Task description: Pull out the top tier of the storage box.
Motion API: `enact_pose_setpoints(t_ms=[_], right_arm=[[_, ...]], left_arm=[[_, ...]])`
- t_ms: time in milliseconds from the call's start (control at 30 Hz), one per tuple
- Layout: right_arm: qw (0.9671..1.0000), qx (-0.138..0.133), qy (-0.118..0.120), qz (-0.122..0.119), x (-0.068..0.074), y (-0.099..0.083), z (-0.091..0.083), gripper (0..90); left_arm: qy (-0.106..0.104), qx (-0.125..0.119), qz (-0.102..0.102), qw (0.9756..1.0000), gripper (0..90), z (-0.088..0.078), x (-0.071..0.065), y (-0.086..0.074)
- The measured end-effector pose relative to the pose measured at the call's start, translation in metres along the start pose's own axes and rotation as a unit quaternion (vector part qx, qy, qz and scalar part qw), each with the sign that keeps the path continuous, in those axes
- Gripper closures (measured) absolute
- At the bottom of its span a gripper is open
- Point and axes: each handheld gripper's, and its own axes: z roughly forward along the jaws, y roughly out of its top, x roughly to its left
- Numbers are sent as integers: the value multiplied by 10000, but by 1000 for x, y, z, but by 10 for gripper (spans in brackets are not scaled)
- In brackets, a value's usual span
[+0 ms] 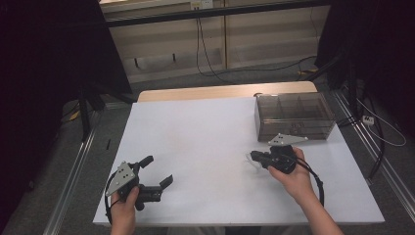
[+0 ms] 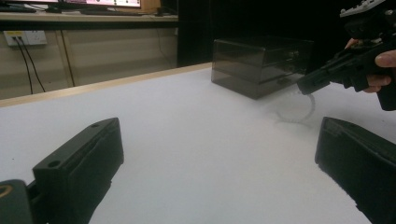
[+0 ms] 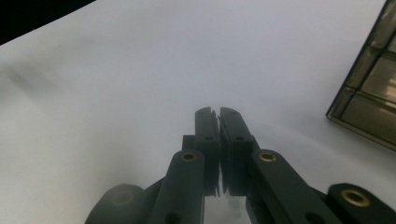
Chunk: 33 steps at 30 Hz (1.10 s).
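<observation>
My right gripper (image 1: 252, 156) hovers low over the white table top (image 1: 205, 132), just in front of a smoky see-through box (image 1: 293, 116). Its jaws are pressed together on the thin edge of a clear ring (image 2: 295, 108), which hangs below the jaw tips; the left gripper view shows this gripper (image 2: 304, 87) from the side. In the right gripper view the pads (image 3: 208, 135) pinch a thin clear rim (image 3: 218, 154). My left gripper (image 1: 159, 170) rests at the table's near left, jaws wide apart (image 2: 219, 133), nothing between them.
The box (image 2: 259, 63) has several compartments (image 3: 373, 88) and stands at the table's far right. A wooden table edge (image 1: 220, 92) runs along the back. Cables hang on the wall behind, and metal rails flank the table on the floor.
</observation>
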Motion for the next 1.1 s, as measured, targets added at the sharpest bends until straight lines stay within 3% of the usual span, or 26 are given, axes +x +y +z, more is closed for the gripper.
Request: enact_pose_setpoints(t_ms=[933, 1100], right_arm=[[9974, 118, 636, -314, 38, -11, -1, 876], [9970, 148, 663, -365, 40, -12, 0, 875]], left_arm=[[-17, 60, 14, 10000, 15, 1, -1, -1], [-15, 64, 19, 10000, 15, 2, -1, -2]])
